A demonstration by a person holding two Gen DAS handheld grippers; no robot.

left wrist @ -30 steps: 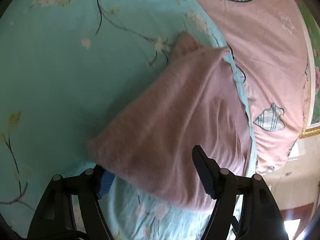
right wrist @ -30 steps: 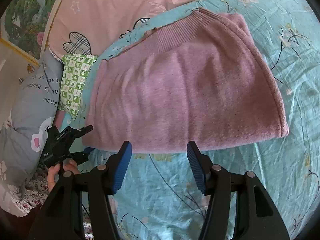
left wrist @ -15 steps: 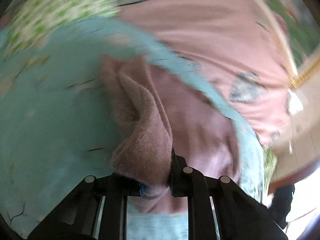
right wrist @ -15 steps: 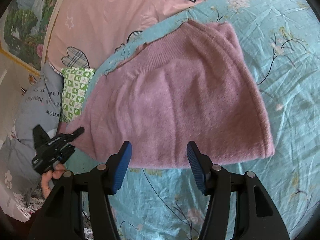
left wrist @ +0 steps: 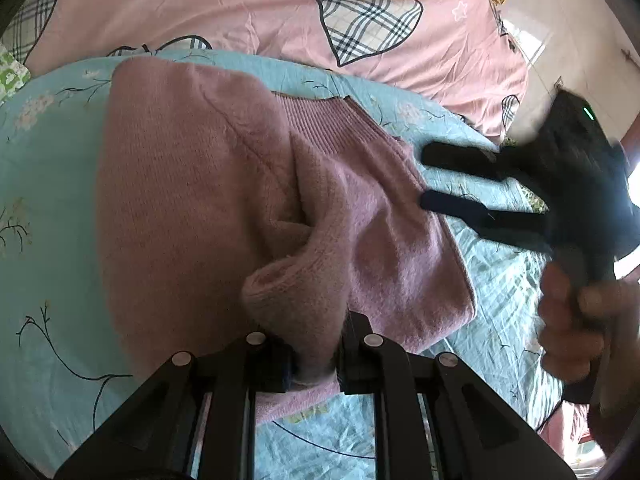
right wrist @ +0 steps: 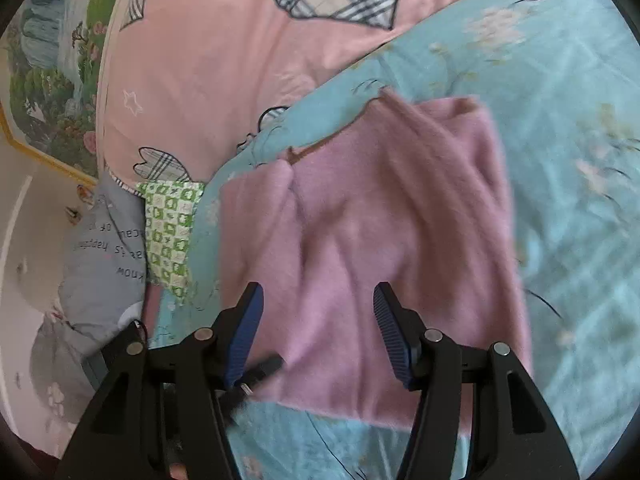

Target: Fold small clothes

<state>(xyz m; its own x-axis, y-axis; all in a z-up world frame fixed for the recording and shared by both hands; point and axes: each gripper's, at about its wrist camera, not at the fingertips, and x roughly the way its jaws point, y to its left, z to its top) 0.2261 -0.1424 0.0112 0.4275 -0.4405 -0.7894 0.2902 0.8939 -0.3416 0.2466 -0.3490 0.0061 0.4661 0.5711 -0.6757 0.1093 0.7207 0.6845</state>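
A pink knitted sweater (left wrist: 192, 200) lies on the turquoise floral sheet (left wrist: 48, 152). My left gripper (left wrist: 314, 360) is shut on a bunched corner of the sweater and holds it lifted over the rest of the garment. My right gripper (left wrist: 424, 178) shows in the left wrist view at the right, open, its fingers beside the sweater's ribbed edge. In the right wrist view the sweater (right wrist: 392, 232) lies ahead of my open right gripper (right wrist: 318, 334). The tip of the left gripper (right wrist: 264, 368) pokes in at the sweater's near left corner.
A pink cover with plaid hearts (left wrist: 368, 24) lies beyond the turquoise sheet. A green checked cloth (right wrist: 168, 232) and a grey printed pillow (right wrist: 100, 256) sit at the left in the right wrist view. A framed picture (right wrist: 52, 80) hangs behind.
My left gripper closed on the sweater's corner and carried it up and over the garment. My right gripper moved closer to the sweater and stayed open.
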